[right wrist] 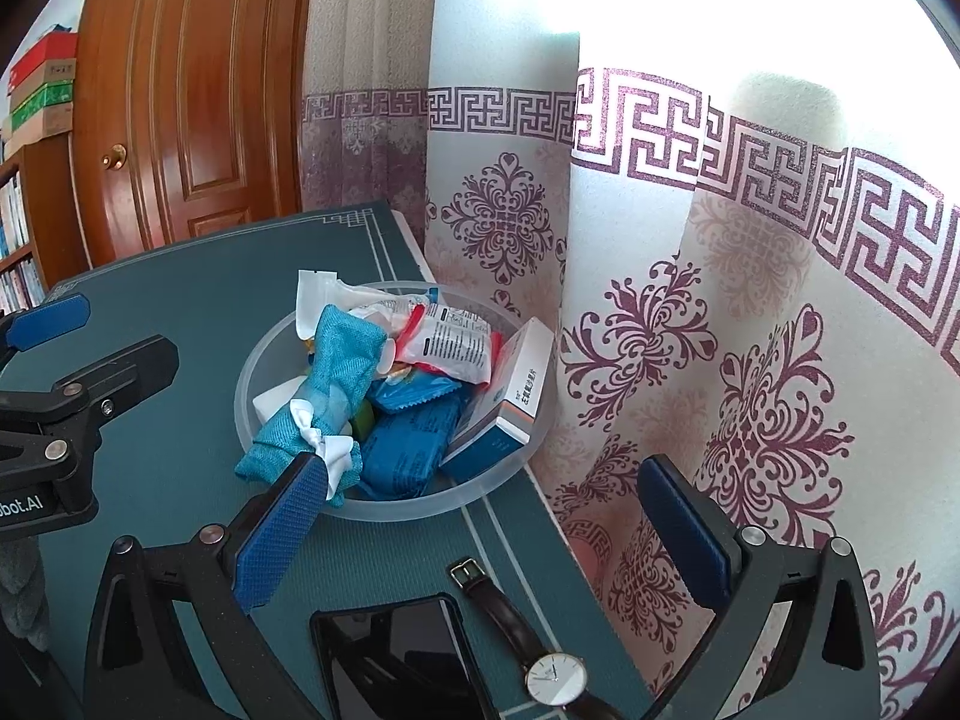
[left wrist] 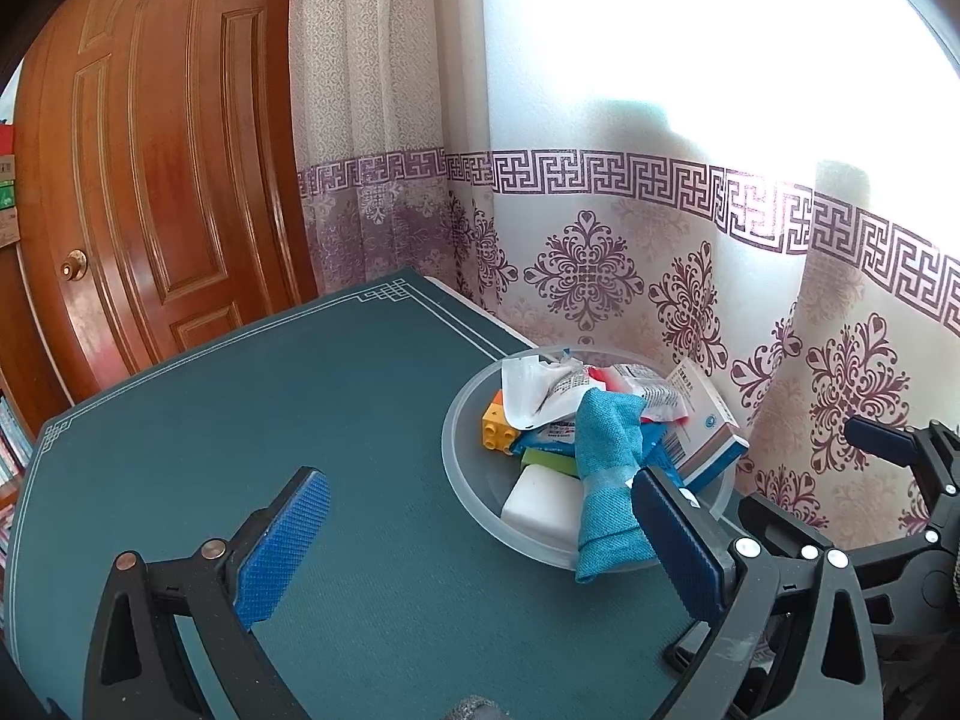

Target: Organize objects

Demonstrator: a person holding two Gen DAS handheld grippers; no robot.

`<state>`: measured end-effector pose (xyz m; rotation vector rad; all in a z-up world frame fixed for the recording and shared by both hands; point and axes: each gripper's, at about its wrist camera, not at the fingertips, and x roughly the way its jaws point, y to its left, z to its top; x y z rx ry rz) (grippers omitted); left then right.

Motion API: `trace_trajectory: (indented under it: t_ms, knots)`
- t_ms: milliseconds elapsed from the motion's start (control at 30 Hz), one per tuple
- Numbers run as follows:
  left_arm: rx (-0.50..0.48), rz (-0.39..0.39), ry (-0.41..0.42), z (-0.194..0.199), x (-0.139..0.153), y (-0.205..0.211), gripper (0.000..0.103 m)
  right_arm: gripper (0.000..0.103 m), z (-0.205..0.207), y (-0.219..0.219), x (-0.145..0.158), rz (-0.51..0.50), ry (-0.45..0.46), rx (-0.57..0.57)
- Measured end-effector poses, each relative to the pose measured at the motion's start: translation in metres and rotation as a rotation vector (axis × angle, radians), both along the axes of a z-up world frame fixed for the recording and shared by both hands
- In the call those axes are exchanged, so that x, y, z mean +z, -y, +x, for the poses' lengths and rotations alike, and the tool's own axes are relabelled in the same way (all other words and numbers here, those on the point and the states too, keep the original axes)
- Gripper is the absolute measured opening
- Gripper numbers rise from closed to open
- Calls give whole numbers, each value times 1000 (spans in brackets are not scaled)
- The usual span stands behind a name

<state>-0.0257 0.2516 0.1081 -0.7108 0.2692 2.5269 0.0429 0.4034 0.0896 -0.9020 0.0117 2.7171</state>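
I have both tools spread wide and holding nothing. My left tool [left wrist: 480, 534] hangs over the bench [left wrist: 240, 420], with the clear bowl [left wrist: 456, 420] ahead and to its right. My right tool [right wrist: 480, 540] is just short of the same bowl [right wrist: 252, 384], with the curtain [right wrist: 750, 360] close on its right.

The bowl is already heaped: a rolled teal cloth [right wrist: 336, 372] drapes over its near rim, and beside that lie a blue packet [right wrist: 408, 450], a white and blue box [right wrist: 510, 396] leaning on the far-right wall, crinkled wrappers [right wrist: 444, 342], a white block [left wrist: 540, 498] and a yellow toy brick [left wrist: 498, 426].

Still loose on the bench, directly under my right tool, are a black phone [right wrist: 390, 654] and a wristwatch [right wrist: 552, 678] with a dark strap. I judge these are what remains to sort, though I cannot be sure they belong to the job.

If I take the watch, I would drop the right tool straight down and close across the strap beside the dial, not on the glass. The phone lies flat, so I would catch it by its long edges. The heap looks unsteady, so I would release low, over the open gap near the blue packet, and avoid nudging the cloth off the rim.
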Motion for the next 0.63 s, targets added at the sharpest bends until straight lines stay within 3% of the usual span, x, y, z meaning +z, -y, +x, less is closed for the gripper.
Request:
trace_trajectory:
  t_ms: [633]
  knots:
    - [-6, -8, -7, 1, -1, 0, 103, 103, -4, 3, -5, 2, 17, 10]
